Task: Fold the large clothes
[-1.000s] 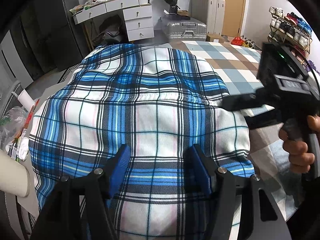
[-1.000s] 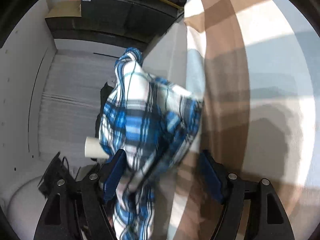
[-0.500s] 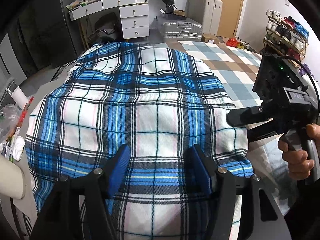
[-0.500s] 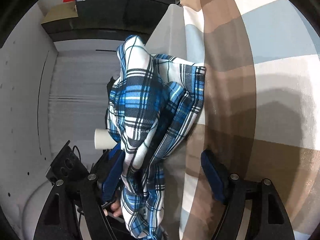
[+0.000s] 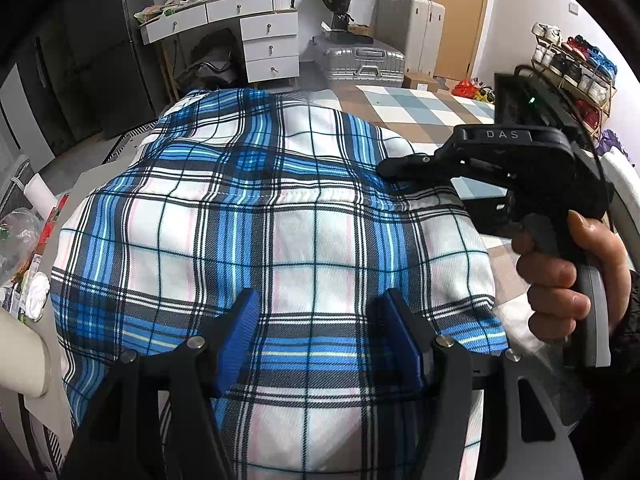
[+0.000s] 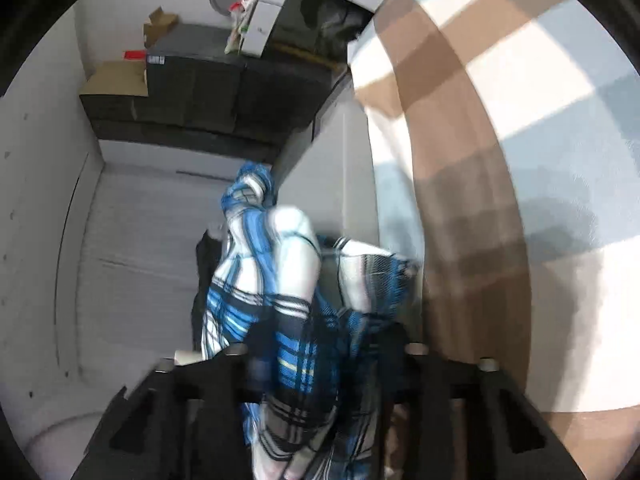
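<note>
A blue, white and black plaid shirt [image 5: 264, 232] lies spread over the checked surface and fills the left wrist view. My left gripper [image 5: 316, 340] is open, its blue pads [image 5: 236, 332] apart just above the shirt's near part. My right gripper [image 5: 394, 170] comes in from the right in that view, held by a hand, its jaws closed at the shirt's right edge. In the right wrist view, which is blurred, my right gripper [image 6: 316, 356] is shut on a bunched fold of the plaid shirt [image 6: 272, 272].
The shirt rests on a brown, blue and white checked cover [image 5: 424, 104]. Behind stand a white drawer desk [image 5: 256, 28], a silver suitcase [image 5: 360, 62], a black cabinet [image 5: 100, 68] and a shoe rack [image 5: 576, 68] at right. Clutter [image 5: 20, 240] lies at the left edge.
My right gripper moved left onto the shirt's right edge and closed on a fold of it; it was open before. The left gripper stayed open over the shirt.
</note>
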`<state>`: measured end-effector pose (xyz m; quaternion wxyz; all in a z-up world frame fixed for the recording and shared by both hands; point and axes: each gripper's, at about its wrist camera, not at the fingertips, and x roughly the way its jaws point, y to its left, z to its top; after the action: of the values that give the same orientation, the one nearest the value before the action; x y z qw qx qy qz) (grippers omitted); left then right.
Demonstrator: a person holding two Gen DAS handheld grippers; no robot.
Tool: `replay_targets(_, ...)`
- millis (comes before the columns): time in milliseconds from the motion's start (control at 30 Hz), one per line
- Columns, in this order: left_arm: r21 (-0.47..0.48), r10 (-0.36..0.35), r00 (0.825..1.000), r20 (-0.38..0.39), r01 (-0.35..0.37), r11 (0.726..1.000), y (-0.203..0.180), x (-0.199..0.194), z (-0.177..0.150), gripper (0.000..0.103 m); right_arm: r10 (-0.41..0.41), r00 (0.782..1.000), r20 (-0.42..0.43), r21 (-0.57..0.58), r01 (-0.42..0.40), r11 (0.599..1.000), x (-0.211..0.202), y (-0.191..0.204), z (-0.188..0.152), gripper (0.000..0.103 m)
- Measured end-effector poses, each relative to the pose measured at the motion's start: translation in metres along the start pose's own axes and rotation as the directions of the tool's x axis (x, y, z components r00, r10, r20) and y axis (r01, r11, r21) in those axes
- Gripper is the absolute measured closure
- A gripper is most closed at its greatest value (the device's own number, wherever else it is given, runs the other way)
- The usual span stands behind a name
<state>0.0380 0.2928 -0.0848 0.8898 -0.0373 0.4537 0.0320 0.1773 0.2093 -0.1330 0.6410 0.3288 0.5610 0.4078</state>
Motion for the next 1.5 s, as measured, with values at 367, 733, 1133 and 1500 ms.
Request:
replay_targets(367,-0.089,-0.01,0.998,0.069,0.016,0.996,0.01,-0.023,-0.012,0.044,-0.01,1.0,0.004,-0.424,0.011,0.905,0.002,0.073,0.006,0.085)
replay_targets(733,-0.079,0.026,0.996,0.089,-0.019,0.997,-0.002,-0.04,-0.037,0.044,0.006,0.975,-0.22,-0.12,-0.033,0.992,-0.025,-0.009,-0.026,0.033)
replay_targets(1133,-0.013,-0.011,0.999,0.046,0.012,1.0,-0.02,-0.049,-0.058,0.044,0.065,0.947,-0.315,-0.094,-0.099,0.991,-0.044,-0.019,-0.079,0.033)
replay_targets(1500,-0.086,-0.06,0.996,0.063,0.066,0.994,-0.012,-0.043,-0.053,0.042,0.031,0.978,-0.207,-0.278,-0.089,0.956,-0.031,0.032,-0.084,0.088)
